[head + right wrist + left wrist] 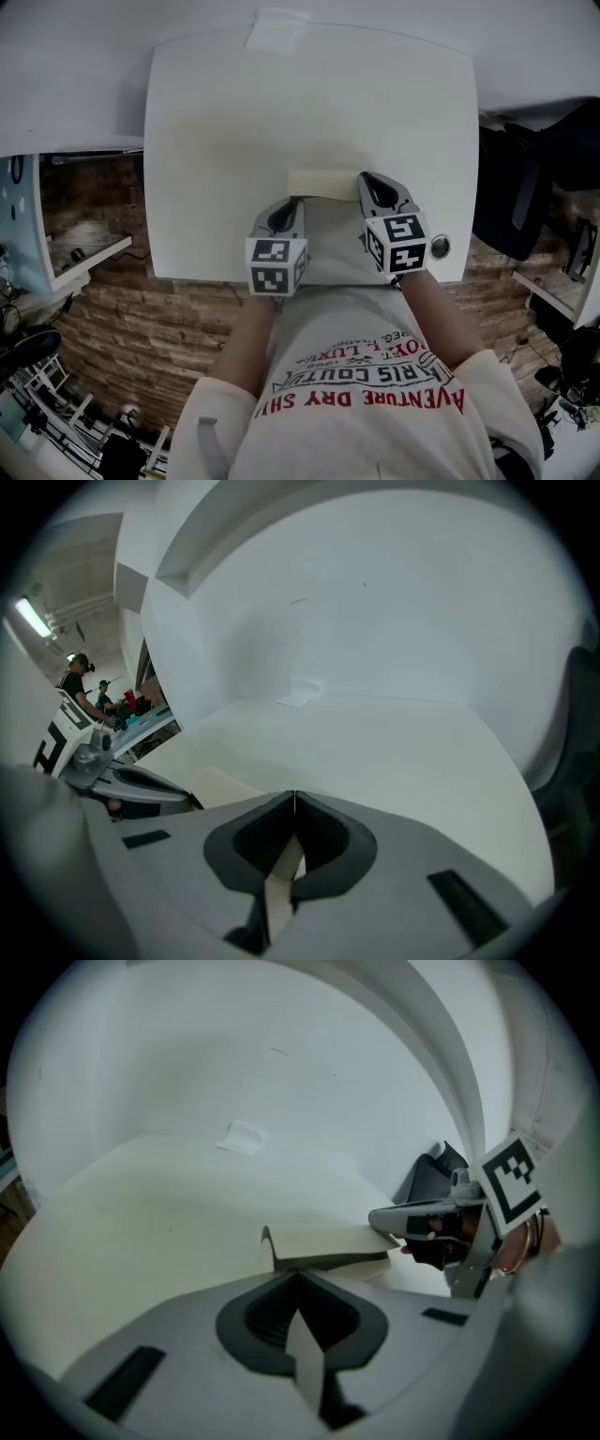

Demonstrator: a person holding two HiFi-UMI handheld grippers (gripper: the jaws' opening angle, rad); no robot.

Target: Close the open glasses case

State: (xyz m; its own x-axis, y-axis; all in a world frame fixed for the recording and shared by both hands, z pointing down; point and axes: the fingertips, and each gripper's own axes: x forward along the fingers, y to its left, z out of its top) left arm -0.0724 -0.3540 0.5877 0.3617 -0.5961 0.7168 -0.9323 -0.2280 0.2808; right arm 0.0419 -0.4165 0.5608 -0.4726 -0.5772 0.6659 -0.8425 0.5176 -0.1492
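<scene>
Closure of the flat cream-coloured rectangular glasses case appears nearly complete: in the left gripper view a thin dark gap shows under its lid, so it is probably not latched. The case lies on the white rectangular table top, directly ahead of the left gripper and just left of the right gripper, whose tips sit at its right end. Both grippers have their jaws pressed together and hold nothing. To finish well, the operator should set closed tips on the lid's free edge and push straight down, with the other gripper steadying the case against sliding.
</scene>
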